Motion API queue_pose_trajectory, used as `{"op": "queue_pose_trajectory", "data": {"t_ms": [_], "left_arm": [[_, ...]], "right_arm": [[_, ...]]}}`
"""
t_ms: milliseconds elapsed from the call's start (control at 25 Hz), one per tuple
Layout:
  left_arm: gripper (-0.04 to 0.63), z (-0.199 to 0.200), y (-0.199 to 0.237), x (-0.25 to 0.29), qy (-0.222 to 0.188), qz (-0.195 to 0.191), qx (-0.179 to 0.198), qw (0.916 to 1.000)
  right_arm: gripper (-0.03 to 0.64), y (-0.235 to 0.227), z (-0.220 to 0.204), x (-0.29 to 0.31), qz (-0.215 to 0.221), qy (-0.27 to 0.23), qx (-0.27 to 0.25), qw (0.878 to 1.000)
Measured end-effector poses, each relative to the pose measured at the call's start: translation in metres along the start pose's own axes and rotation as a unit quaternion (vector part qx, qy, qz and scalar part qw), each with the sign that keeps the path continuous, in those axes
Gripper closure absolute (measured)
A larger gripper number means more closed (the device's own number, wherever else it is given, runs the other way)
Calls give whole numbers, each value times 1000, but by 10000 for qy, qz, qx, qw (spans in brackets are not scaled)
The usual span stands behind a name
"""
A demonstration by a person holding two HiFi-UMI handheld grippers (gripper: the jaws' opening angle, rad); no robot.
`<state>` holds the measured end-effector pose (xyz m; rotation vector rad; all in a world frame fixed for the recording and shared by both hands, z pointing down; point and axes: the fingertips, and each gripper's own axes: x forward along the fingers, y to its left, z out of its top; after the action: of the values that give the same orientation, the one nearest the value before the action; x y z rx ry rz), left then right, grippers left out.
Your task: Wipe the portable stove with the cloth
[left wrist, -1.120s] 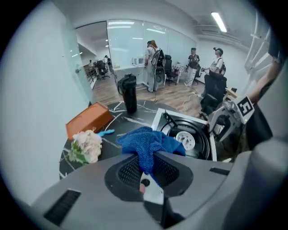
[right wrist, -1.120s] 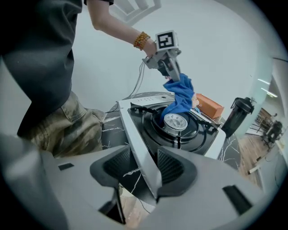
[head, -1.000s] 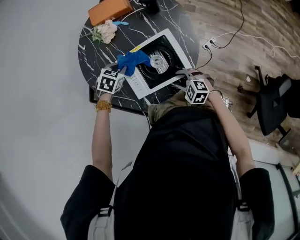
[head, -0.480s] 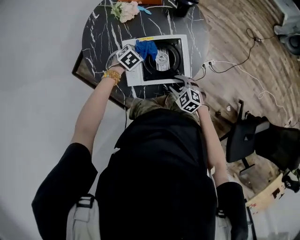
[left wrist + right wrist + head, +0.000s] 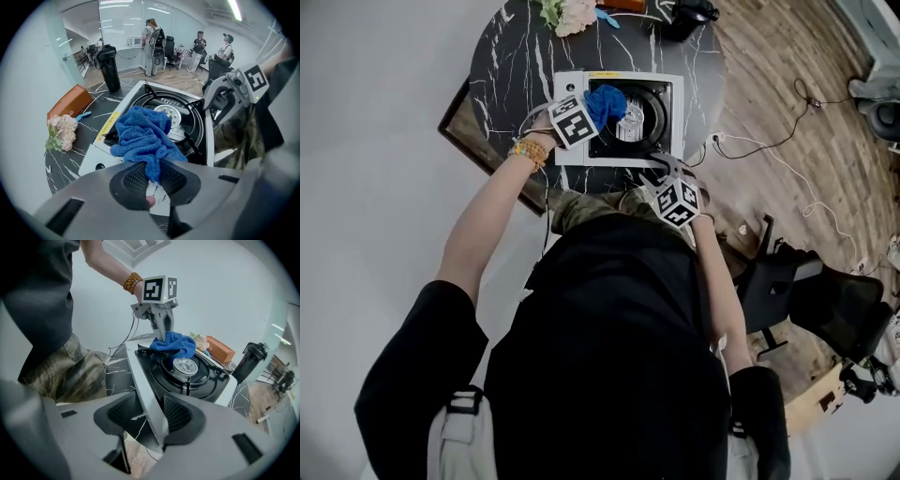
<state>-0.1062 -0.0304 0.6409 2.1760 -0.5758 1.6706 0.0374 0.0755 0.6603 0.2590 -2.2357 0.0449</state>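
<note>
The portable stove [image 5: 675,122], white-framed with a black burner well, sits on a round black marble table [image 5: 506,66]. My left gripper [image 5: 595,110] points steeply down, shut on a bunched blue cloth [image 5: 605,100]. The cloth [image 5: 143,136] hangs from the left gripper [image 5: 153,178] onto the stove's left side, beside the silver burner [image 5: 171,115]. My right gripper [image 5: 157,420] is shut on the stove's near white rim [image 5: 140,376]. In the right gripper view the cloth [image 5: 174,344] rests on the stove's far edge under the left gripper [image 5: 164,331].
Pink flowers [image 5: 61,133], an orange box [image 5: 70,102] and a black bottle [image 5: 108,68] stand on the table beyond the stove. A white cable [image 5: 759,150] runs over the wood floor, and a black chair [image 5: 806,291] stands at the right. Several people stand far off.
My left gripper has carried the cloth from the stove's left control panel toward the burner and lower. The right gripper has kept its hold on the rim.
</note>
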Motion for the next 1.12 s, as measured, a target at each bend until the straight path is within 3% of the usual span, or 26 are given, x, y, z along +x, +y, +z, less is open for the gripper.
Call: {"op": "queue_pose_trajectory", "data": {"t_ms": [200, 320, 440, 520, 600, 680, 760, 840, 960, 1120], "left_arm": [[552, 2, -54, 9, -23, -552, -30, 9985], [554, 2, -58, 9, -7, -447, 17, 9990], [552, -6, -55, 9, -200, -672, -433, 9966], [552, -7, -58, -4, -535, -810, -840, 9917], [552, 4, -72, -30, -827, -895, -942, 9881], [552, 15, -98, -43, -700, -977, -628, 9908], [552, 14, -117, -30, -220, -859, -38, 9960], [552, 7, -125, -3, 218, -709, 307, 9968], [552, 14, -126, 14, 372, -595, 280, 9971], [552, 42, -140, 21, 242, -585, 427, 9971]], "right_arm": [[436, 2, -1, 1, 65, 57, -11, 10000], [436, 2, 0, 3, 84, 75, -8, 9999], [436, 4, 0, 3, 75, 86, 7, 9999], [436, 6, 1, 3, 104, 99, 14, 9999], [436, 5, 3, 3, 150, 94, -6, 9998], [436, 3, 3, 3, 178, 83, -36, 9998], [436, 2, 2, 2, 187, 74, -48, 9998], [436, 3, 2, 2, 211, 70, -40, 9997], [436, 3, 2, 2, 259, 32, -42, 9996], [436, 10, 3, 0, 384, -55, -29, 9992]]}}
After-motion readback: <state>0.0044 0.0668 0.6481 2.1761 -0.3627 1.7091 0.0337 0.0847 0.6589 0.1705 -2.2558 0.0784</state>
